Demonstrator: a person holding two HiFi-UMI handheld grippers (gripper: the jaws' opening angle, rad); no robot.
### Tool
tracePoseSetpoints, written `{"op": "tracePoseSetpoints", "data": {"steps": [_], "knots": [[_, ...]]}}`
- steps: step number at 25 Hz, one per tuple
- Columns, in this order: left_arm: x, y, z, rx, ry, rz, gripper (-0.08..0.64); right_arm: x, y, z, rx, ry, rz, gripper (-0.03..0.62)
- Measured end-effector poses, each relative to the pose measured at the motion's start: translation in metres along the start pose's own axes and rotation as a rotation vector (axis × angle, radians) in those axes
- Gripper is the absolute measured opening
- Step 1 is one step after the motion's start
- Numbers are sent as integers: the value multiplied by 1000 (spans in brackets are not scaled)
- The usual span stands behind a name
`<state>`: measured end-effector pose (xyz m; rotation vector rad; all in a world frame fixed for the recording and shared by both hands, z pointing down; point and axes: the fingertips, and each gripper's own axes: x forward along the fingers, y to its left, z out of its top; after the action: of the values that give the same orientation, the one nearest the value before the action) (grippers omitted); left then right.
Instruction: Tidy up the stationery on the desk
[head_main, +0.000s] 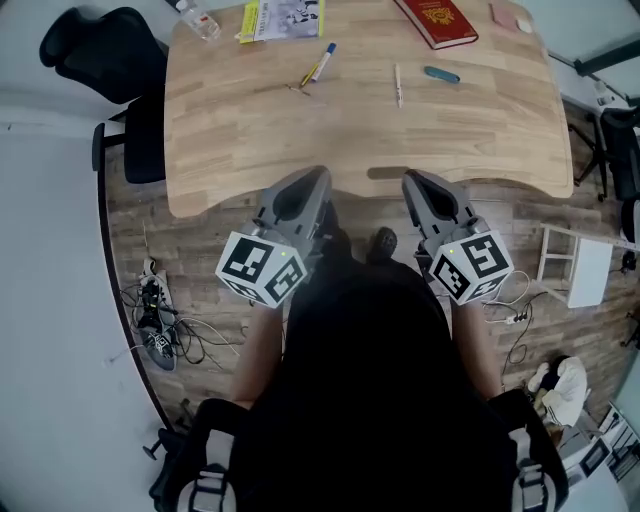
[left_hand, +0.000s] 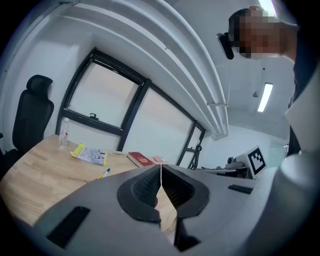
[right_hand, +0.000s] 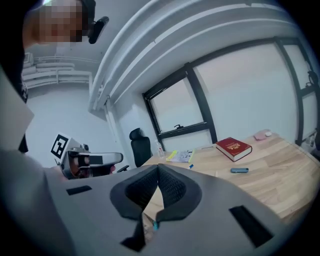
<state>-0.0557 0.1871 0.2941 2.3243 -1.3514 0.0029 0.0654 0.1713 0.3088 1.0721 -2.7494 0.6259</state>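
Stationery lies on the far half of the wooden desk (head_main: 250, 150): a blue and yellow pen (head_main: 320, 62), a white pen (head_main: 398, 85), a small blue case (head_main: 441, 74), a red book (head_main: 437, 20), a yellow-edged booklet (head_main: 285, 18) and a pink eraser-like piece (head_main: 510, 18). My left gripper (head_main: 318, 173) and right gripper (head_main: 408, 177) hover side by side at the desk's near edge, both shut and empty. In the left gripper view the left gripper (left_hand: 161, 167) has its jaws together, with the booklet (left_hand: 92, 155) beyond. In the right gripper view the right gripper (right_hand: 158, 166) is likewise closed, with the red book (right_hand: 233, 148) ahead.
A clear water bottle (head_main: 200, 20) stands at the desk's far left corner. A black office chair (head_main: 105, 55) sits left of the desk. Cables and shoes (head_main: 160, 320) litter the floor at left; a white stand (head_main: 580, 265) is at right.
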Motion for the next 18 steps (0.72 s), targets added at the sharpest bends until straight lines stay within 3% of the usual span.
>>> {"op": "tracePoseSetpoints", "data": {"steps": [9, 18], "knots": [[5, 36, 12, -12, 19, -60, 35, 33, 0, 1, 17, 22, -71, 21], [30, 69, 13, -19, 78, -205, 35, 62, -1, -9, 42, 60, -199, 21]]}}
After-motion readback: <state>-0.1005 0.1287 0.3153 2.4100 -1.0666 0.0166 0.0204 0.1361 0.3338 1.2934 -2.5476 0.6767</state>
